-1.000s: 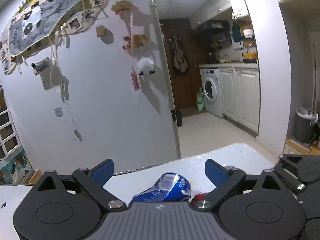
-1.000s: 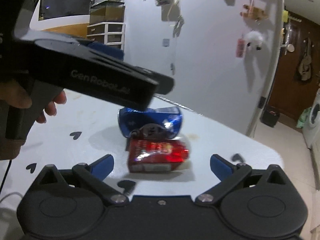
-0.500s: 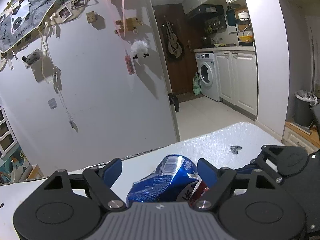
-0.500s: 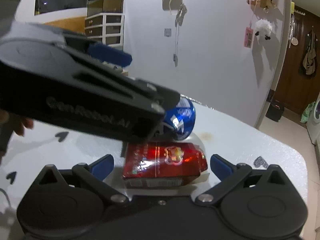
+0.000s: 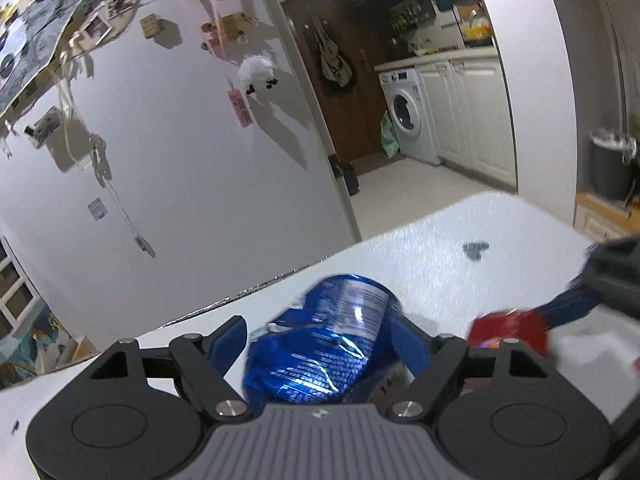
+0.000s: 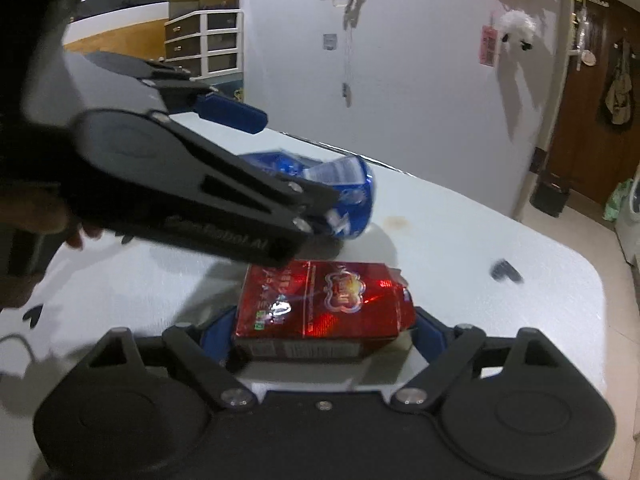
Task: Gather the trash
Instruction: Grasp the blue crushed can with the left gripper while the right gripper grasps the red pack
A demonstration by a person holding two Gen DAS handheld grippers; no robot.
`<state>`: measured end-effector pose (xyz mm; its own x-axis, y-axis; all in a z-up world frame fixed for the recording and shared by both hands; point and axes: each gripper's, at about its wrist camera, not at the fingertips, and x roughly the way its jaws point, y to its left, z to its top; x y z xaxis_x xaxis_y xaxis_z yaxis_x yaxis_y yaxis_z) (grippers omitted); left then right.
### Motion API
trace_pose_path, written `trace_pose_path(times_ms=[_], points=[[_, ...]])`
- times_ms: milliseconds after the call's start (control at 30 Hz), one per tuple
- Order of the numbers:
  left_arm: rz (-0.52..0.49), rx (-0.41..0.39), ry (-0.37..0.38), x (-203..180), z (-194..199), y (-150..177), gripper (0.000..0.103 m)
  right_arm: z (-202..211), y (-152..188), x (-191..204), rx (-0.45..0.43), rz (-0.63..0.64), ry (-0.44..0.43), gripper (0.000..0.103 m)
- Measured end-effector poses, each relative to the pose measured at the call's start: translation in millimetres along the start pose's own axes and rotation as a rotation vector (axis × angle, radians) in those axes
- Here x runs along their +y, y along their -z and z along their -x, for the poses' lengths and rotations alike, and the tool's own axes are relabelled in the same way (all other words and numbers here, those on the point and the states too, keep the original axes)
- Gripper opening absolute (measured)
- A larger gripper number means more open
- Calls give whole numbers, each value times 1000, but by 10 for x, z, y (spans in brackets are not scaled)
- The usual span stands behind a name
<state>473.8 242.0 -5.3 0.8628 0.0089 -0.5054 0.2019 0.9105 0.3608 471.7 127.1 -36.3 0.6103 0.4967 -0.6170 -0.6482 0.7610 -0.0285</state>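
So the left gripper has its blue fingers either side of the crushed blue aluminium can on the white tabletop; jaws have just been closing in, looks touching but can't tell if it's gripped. Right gripper likewise closing around the flat red foil-printed carton, lying between its fingers, just beside the can, small gaps at both pads

Fingers seemingly flank red pack.
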Motion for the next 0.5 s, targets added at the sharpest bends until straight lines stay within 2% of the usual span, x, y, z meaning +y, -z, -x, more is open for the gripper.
trace_pose_path(times_ms=[233, 367, 500], points=[[-112, 32, -32, -205, -120, 65, 80, 230, 212, -120, -17, -63, 10, 90], [-89, 38, -56, -149, -158, 97, 80, 262, 242, -99, -17, -64, 17, 90], [-116, 61, -140, -130, -260, 167, 77, 257, 240, -90, -17, -63, 19, 90]])
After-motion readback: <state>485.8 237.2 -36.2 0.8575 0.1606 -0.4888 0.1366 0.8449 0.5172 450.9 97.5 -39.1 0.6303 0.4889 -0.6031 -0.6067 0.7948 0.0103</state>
